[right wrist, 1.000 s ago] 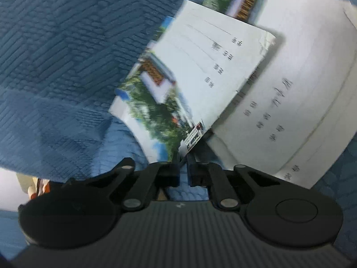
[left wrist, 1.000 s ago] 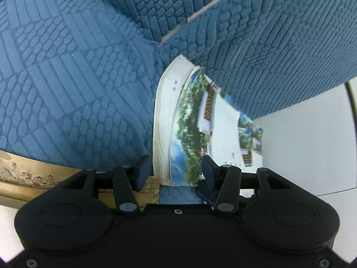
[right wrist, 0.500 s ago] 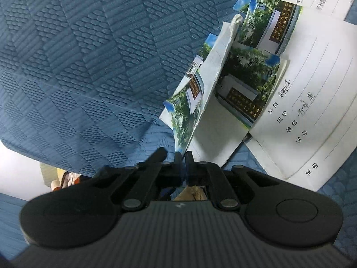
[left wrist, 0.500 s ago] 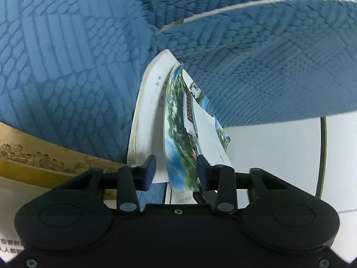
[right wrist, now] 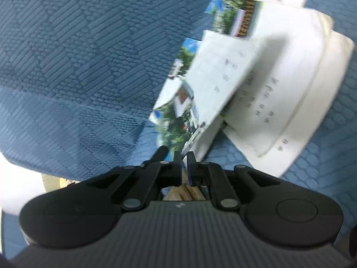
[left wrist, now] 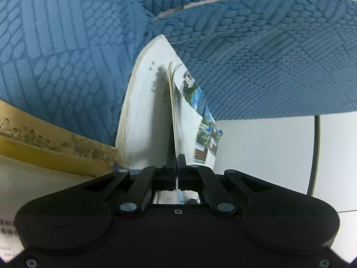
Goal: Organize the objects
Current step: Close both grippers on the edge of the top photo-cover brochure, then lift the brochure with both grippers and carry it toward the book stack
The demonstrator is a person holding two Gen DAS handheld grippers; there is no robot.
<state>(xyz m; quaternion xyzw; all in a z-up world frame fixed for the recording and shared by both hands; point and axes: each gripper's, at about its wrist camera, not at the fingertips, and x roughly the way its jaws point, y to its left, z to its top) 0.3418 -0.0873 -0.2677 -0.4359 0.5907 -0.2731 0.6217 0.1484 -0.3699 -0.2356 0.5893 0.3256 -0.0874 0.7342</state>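
Now both jaws grip booklet (left wrist: pixel 187 120).

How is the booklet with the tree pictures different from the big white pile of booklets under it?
The picture booklet has a colourful cover with trees, sky and buildings; the white pile shows mostly plain white covers with small dark writing. The picture booklet is single and thin; the white pile is thick, several layers. The picture booklet is raised and pinched by the left gripper and right gripper; the white pile lies on the blue quilt. Both are paper with handwriting lines.

Left gripper (left wrist: pixel 177 163) clamped on booklet (left wrist: pixel 189 122), blue quilt (left wrist: pixel 67 55) behind
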